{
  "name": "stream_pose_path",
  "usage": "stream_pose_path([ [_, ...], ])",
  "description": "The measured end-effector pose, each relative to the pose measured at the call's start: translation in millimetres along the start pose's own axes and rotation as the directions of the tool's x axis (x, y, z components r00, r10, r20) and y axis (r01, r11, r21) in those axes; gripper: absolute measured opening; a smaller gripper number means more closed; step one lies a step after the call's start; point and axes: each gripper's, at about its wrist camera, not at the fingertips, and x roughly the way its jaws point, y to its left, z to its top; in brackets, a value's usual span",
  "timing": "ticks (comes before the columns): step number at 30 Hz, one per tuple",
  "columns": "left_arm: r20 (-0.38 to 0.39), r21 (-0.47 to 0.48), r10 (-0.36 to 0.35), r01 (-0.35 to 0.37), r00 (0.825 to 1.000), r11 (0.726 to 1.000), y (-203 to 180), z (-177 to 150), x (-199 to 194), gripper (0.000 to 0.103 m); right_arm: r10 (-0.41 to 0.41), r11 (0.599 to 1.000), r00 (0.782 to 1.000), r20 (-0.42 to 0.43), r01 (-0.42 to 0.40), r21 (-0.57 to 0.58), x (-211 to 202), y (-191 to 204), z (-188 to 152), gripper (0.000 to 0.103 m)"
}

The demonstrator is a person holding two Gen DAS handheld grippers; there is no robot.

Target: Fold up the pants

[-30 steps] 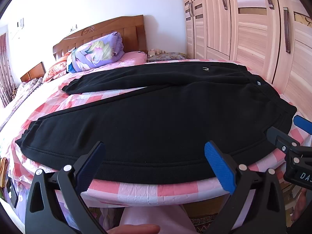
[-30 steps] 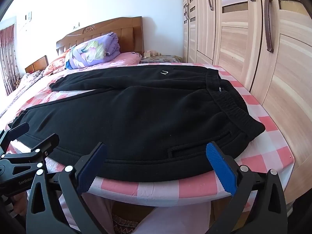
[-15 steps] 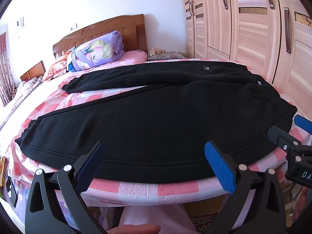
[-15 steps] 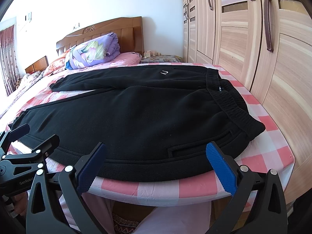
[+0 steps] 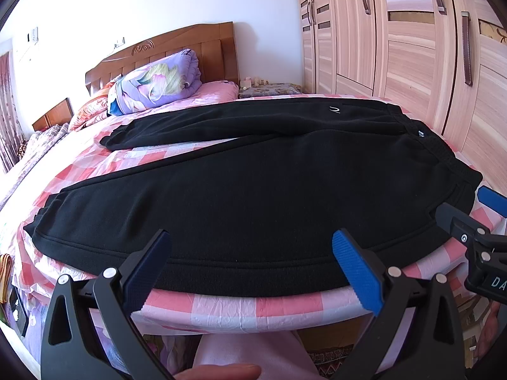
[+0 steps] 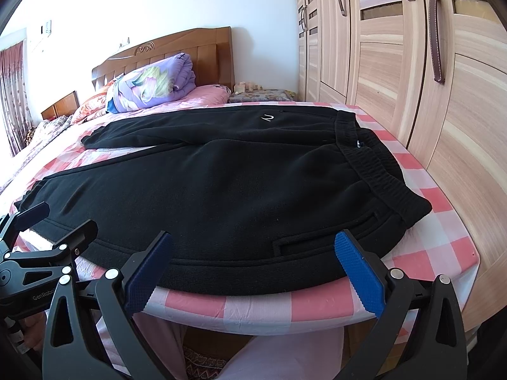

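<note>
The left claw [image 5: 250, 264] gapes wide at the bottom of its frame, nothing between its blue pads [image 5: 356, 272]. Black pants [image 5: 253, 186] lie flat across the bed [image 5: 221, 305], filling mid-frame, waistband at right. The right claw [image 6: 253, 264] is likewise spread wide and empty, low over the near edge.

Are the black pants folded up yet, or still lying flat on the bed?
Spread flat. The black pants lie open on the checked bed sheet, both legs stretched apart, with no fold.
</note>
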Motion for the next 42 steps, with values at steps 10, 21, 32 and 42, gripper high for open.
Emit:
stream_pose_path([
  [10, -0.001, 0.0, 0.0, 0.0, 1.0, 1.0, 0, 0, 1, 0.101, 0.001, 1.0, 1.0, 0.0, -0.001, 0.001, 0, 0, 0, 0.099],
  [21, -0.006, -0.001, -0.003, 0.003, 1.0, 1.0, 1, -3, 1, 0.101, 0.002, 1.0, 1.0, -0.003, -0.002, 0.003, 1, 0, -1, 0.099],
  [32, -0.024, -0.002, -0.022, 0.022, 0.999, 1.0, 3, -8, 2, 0.101, 0.004, 1.0, 1.0, -0.005, -0.004, 0.005, 0, 2, -5, 0.099],
  [42, -0.02, 0.083, 0.059, -0.058, 0.998, 0.995, 7, 3, 10, 0.101, 0.034, 0.996, 0.999, 0.004, -0.034, -0.079, 15, -3, 19, 0.099],
])
